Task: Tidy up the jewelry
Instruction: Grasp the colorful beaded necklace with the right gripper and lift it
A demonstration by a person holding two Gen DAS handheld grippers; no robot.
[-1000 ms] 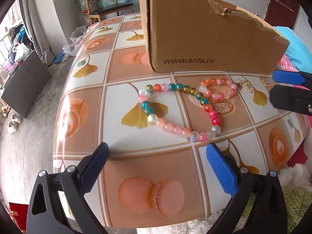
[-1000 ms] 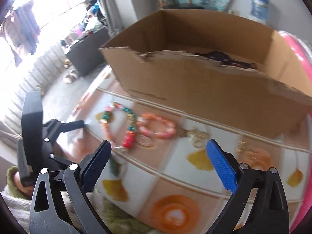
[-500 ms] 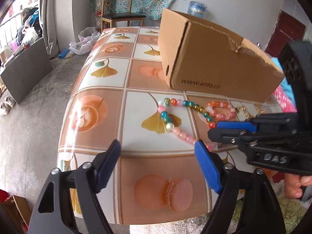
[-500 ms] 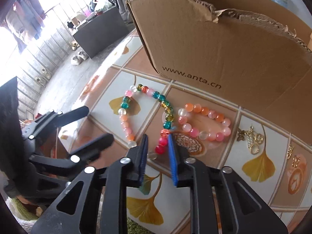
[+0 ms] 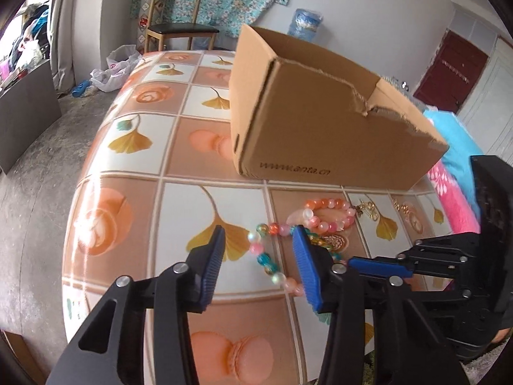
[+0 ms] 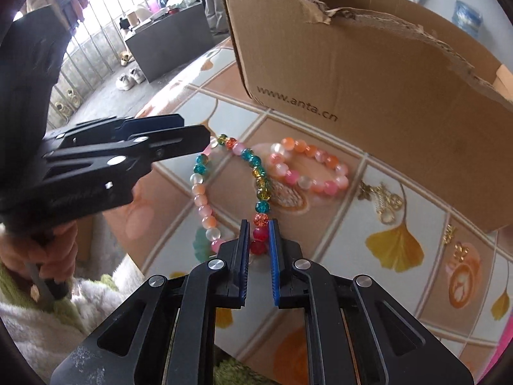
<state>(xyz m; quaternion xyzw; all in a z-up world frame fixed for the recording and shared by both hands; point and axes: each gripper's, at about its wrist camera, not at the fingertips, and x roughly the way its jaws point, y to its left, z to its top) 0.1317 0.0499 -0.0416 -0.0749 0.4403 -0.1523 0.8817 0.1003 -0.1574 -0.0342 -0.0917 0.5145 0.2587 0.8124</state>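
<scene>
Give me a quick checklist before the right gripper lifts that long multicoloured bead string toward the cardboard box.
1. Right gripper closed on long multicoloured bead string: ok, red beads sit between its fingers.
2. Left gripper clear of the string: not ok, open, beads lie between its fingers.
3. String free of pink and orange bead bracelet: cannot tell, they touch.
4. Brown cardboard box open on top: ok.
5. Gold charms away from the string: ok.

A long multicoloured glass-bead necklace (image 6: 256, 176) lies looped on the worktop, its red end beads pinched low. At its 2 o'clock rests a pink-orange bead bracelet (image 6: 307, 166) (round, closed); small gold charms (image 6: 384, 202) lie at 3 o'clock.
</scene>
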